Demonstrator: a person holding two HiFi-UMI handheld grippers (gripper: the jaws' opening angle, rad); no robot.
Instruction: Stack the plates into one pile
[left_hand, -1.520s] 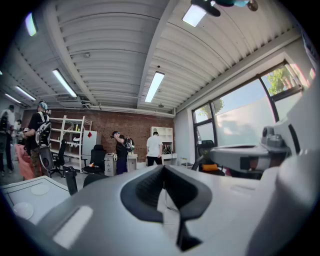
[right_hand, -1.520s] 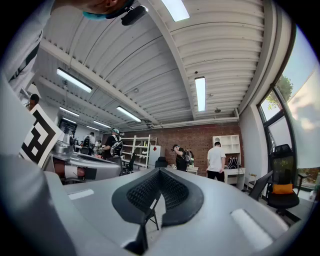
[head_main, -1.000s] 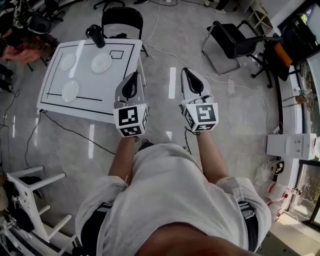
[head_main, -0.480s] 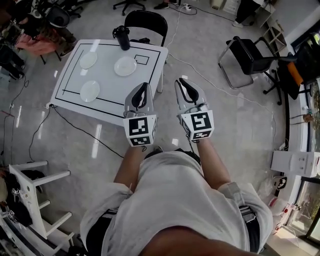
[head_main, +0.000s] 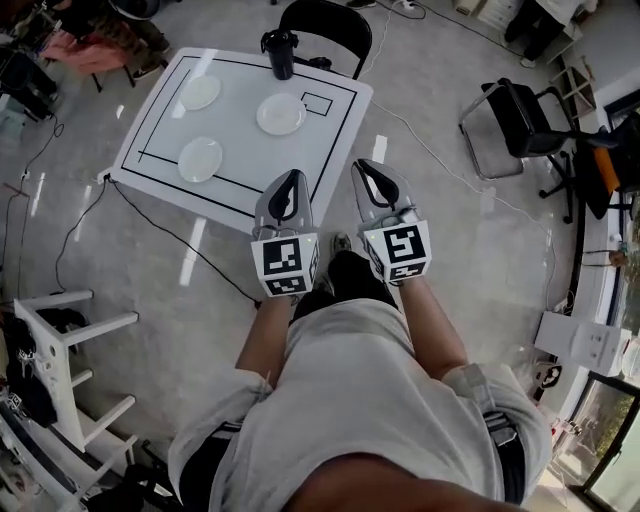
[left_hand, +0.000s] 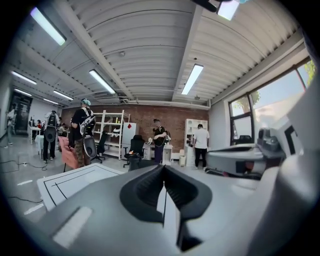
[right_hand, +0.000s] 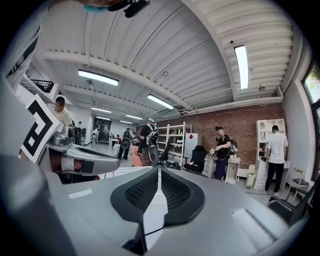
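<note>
Three white plates lie apart on the white table (head_main: 330, 150): one at the far left (head_main: 200, 92), one in the middle (head_main: 281, 113), one nearer me (head_main: 201, 158). Both grippers are held out level in front of me, over the floor just short of the table's near right corner. My left gripper (head_main: 293, 176) is shut and empty; its tips (left_hand: 163, 168) meet in the left gripper view. My right gripper (head_main: 362, 166) holds nothing, and its jaws are closing, tips (right_hand: 160, 170) together in the right gripper view.
A black bottle (head_main: 281, 52) stands at the table's far edge, with a black chair (head_main: 325, 25) behind it. Another chair (head_main: 525, 115) stands at the right. A white rack (head_main: 60, 330) is at the lower left. A cable (head_main: 190, 245) runs across the floor. People stand far off.
I have walked closer to the table; it has slid toward the middle of the head view. Both grippers have travelled forward with me, side by side, toward its near corner.
</note>
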